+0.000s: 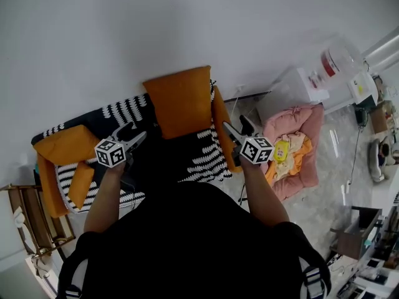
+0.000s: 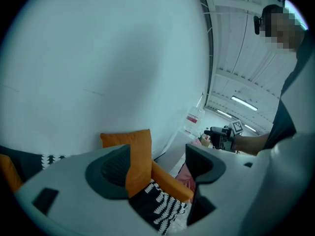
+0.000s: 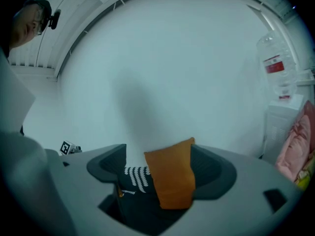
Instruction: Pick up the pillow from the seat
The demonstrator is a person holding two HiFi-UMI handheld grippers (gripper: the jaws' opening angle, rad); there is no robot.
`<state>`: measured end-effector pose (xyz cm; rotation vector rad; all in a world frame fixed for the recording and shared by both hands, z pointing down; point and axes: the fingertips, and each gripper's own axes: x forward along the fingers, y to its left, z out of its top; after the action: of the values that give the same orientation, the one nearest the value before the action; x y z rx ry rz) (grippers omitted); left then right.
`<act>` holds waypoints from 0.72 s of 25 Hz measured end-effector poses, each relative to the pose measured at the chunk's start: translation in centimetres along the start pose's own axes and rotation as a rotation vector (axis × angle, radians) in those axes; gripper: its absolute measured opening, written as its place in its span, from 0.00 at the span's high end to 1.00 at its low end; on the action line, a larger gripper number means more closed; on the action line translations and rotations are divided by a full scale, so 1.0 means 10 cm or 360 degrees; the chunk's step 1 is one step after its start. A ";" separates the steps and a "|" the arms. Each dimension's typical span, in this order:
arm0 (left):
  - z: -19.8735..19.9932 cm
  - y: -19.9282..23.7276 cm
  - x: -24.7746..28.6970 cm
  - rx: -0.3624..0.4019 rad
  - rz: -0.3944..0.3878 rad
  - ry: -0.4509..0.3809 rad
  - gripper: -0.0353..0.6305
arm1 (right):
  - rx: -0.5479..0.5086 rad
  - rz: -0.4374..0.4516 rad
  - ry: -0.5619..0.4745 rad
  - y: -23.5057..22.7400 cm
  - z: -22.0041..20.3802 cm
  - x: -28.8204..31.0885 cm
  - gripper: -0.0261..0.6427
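Observation:
An orange pillow [image 1: 181, 101] stands upright against the white wall at the back of the seat [image 1: 209, 157], which has a black-and-white patterned cover. My left gripper [image 1: 132, 134] hovers just left of the pillow's lower corner with its jaws apart and nothing between them. At the pillow's lower right my right gripper [image 1: 237, 128] is open too, beside the orange armrest [image 1: 221, 123]. In the left gripper view the pillow [image 2: 139, 154] shows beyond the left gripper [image 2: 157, 168]. The right gripper view has the pillow [image 3: 172, 178] ahead of the right gripper [image 3: 162, 168].
A second orange cushion [image 1: 65, 143] and a smaller one [image 1: 81, 182] lie at the seat's left end. To the right are a pink padded bed [image 1: 299, 139] on the floor and a white water dispenser [image 1: 305, 83] with a bottle [image 1: 340, 61]. A wooden rack [image 1: 31, 223] stands at far left.

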<state>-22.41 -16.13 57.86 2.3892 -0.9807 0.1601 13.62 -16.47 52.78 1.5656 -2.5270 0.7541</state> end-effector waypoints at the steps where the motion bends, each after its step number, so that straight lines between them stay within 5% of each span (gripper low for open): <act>1: 0.01 0.04 0.00 -0.0003 -0.0004 -0.0001 0.41 | -0.0003 -0.0006 0.0000 0.01 0.01 0.03 0.34; 18: 0.10 0.50 0.01 -0.0041 -0.0020 0.0014 0.41 | -0.0013 -0.0051 0.0016 0.11 0.00 0.42 0.34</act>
<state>-25.81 -19.66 59.32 2.3688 -0.9581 0.1527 10.66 -19.56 53.66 1.5918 -2.4886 0.7455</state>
